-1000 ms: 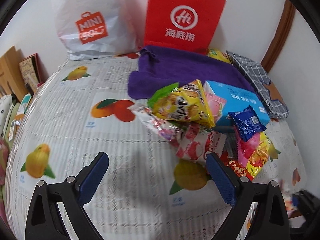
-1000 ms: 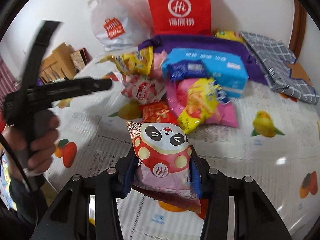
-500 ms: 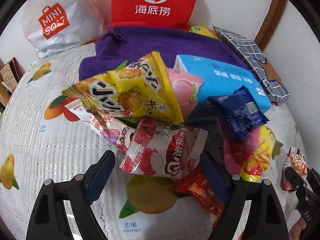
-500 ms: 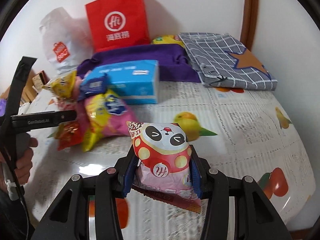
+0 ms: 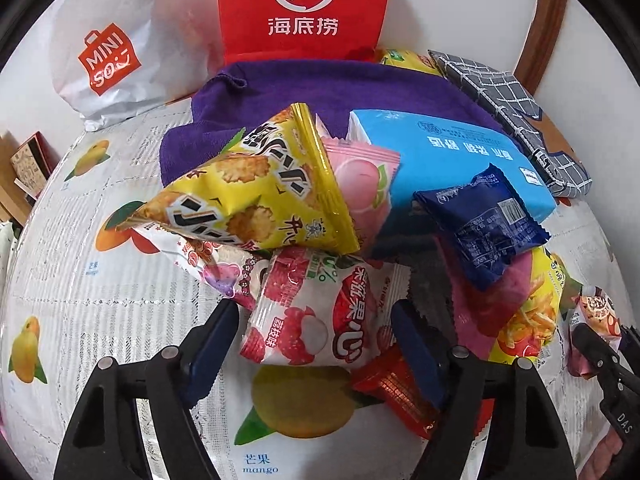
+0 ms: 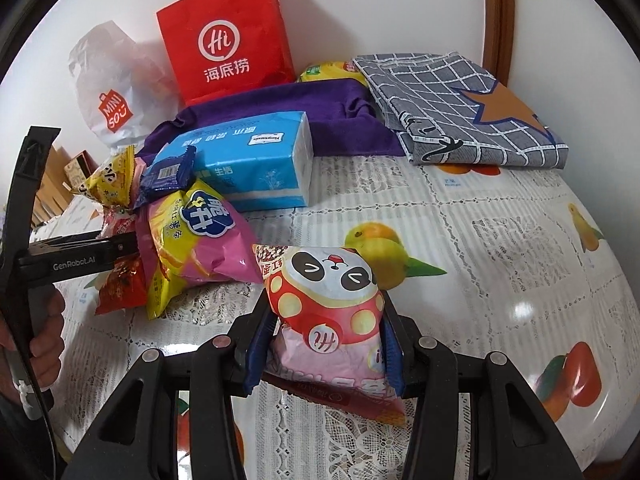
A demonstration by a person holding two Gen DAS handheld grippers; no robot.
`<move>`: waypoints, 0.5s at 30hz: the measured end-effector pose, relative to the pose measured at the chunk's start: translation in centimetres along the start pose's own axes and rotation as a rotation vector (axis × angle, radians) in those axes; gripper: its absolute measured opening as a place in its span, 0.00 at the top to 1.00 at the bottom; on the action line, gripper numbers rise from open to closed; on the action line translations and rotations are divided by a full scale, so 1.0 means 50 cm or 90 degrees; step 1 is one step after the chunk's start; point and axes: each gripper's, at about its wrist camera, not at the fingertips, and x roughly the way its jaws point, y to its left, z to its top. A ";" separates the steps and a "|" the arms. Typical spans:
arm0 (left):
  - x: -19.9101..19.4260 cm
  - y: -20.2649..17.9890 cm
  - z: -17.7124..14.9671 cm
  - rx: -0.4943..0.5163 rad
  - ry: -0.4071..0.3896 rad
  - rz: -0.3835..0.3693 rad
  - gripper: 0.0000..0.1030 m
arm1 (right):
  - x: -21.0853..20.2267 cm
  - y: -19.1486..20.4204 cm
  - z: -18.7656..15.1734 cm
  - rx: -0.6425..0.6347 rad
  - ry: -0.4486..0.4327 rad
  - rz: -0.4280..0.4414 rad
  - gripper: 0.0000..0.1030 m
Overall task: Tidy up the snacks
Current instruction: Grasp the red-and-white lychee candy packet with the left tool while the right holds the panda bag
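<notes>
The left gripper [image 5: 314, 338] is seen low centre of the left wrist view, jaws spread wide to either side of the lychee packet [image 5: 320, 312], which lies at the near edge of the snack pile [image 5: 360, 216] in mid-frame. Contact between the pads and the packet cannot be confirmed from this angle; a gap appears on the left side. The yellow cracker bag [image 5: 256, 188] overlaps the lychee packet's upper edge, and a red sachet [image 5: 394, 386] lies just under the right finger. In the right wrist view the right gripper [image 6: 326, 342] is pinched on the panda packet [image 6: 326, 292] at lower centre, held above the fruit-print tablecloth [image 6: 500, 240], well apart from the pile at left of frame. For the grasp in hand, it is judged that the left jaws should be centred on the lychee packet's sides before closing, so the red sachet is not caught too. A slow pull toward the bottom of the frame is advised, since the yellow bag may be dragged along.
</notes>
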 end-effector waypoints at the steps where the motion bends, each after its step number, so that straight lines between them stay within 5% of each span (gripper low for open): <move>1: 0.000 0.001 0.000 0.000 0.000 0.001 0.27 | 0.001 -0.001 0.000 0.002 0.001 0.001 0.54; 9: 0.005 0.010 0.000 -0.009 0.009 -0.019 0.46 | -0.001 0.006 0.007 -0.003 0.003 -0.011 0.54; 15: -0.001 0.014 -0.001 -0.012 0.005 -0.034 0.52 | 0.000 0.016 0.012 -0.008 0.009 -0.019 0.54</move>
